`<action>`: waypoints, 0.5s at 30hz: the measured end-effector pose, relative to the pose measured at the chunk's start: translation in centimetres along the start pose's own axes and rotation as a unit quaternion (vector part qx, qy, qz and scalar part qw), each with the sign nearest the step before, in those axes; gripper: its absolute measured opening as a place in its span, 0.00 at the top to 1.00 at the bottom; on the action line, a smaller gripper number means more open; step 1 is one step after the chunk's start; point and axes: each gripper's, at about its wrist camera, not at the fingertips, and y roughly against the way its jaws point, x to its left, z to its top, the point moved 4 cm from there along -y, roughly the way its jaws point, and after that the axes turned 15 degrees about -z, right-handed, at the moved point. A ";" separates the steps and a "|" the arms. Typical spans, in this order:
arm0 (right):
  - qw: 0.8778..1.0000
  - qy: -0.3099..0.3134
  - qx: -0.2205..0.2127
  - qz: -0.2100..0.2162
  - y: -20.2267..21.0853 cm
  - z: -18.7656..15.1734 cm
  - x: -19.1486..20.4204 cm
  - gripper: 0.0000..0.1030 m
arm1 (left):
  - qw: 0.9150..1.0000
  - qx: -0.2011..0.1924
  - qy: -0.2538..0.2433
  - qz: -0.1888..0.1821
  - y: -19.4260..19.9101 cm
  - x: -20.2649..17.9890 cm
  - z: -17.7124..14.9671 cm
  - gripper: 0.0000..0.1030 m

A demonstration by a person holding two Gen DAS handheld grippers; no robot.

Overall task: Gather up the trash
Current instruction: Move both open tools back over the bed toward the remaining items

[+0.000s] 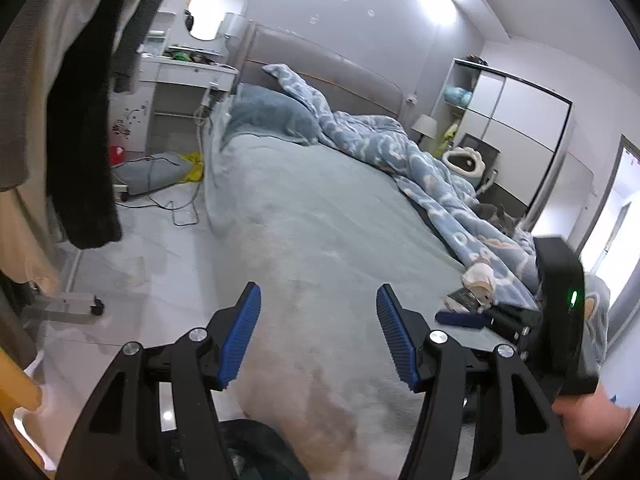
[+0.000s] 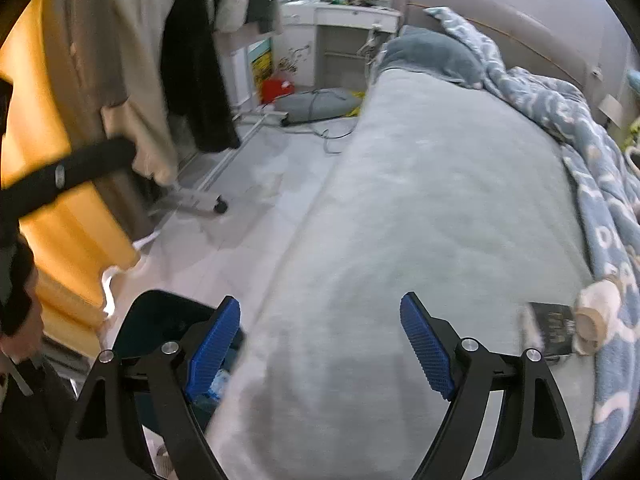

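Note:
A dark flat packet [image 2: 554,326] and a crumpled cream paper cup [image 2: 596,316] lie on the grey bed sheet [image 2: 420,184] beside the blue quilt [image 2: 600,184]. Both show in the left wrist view, packet [image 1: 464,298] and cup [image 1: 482,278]. My right gripper [image 2: 320,312] is open and empty over the sheet, left of the packet. It shows in the left wrist view as a black body [image 1: 560,304]. My left gripper [image 1: 318,300] is open and empty above the bed's near end. A dark bin [image 2: 168,324] with trash inside stands on the floor by the bed.
Clothes [image 1: 80,120] hang on a wheeled rack [image 2: 200,200] at the left. Cables [image 1: 176,208] and a grey cushion [image 1: 156,172] lie on the floor near a white vanity desk [image 1: 188,72]. A wardrobe [image 1: 516,128] stands at the far right.

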 end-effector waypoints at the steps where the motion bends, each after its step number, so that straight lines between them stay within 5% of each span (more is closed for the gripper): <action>1: 1.000 -0.004 -0.002 -0.003 0.0 0.0 -0.7 0.19 | 1.000 0.005 0.000 -0.005 -0.7 -0.3 -0.2 0.39; 15: 0.997 -0.049 -0.021 -0.060 0.7 -1.6 -11.9 0.19 | 0.998 0.047 -0.015 -0.037 -7.4 -5.2 -1.6 0.31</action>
